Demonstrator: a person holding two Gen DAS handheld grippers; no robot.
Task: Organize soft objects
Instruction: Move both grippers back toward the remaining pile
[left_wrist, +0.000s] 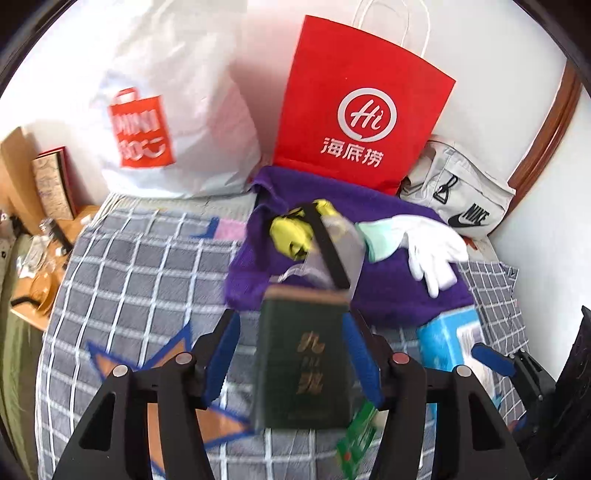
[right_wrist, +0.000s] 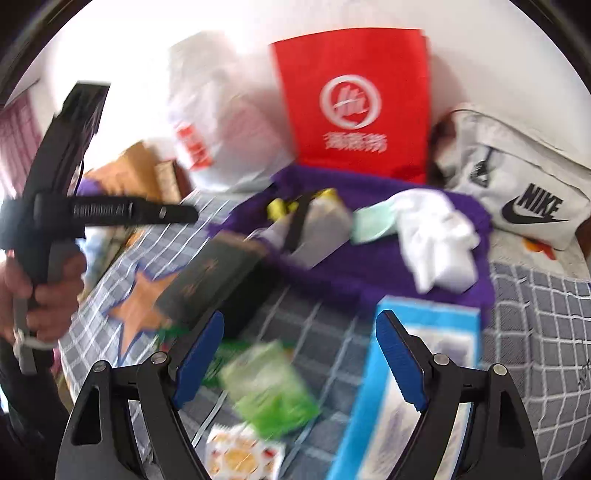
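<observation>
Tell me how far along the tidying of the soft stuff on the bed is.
Nothing looks sorted yet. The white glove, the yellow cloth and the purple blanket still lie loose. Neither gripper holds anything: the left gripper is open around the green book, and the right gripper is open.

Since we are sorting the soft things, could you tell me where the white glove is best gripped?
Probably at the cuff end of the white glove, coming from above. It lies flat on the purple cloth with fingers splayed toward the blue box; the cuff is the thicker, bunched part.
</observation>
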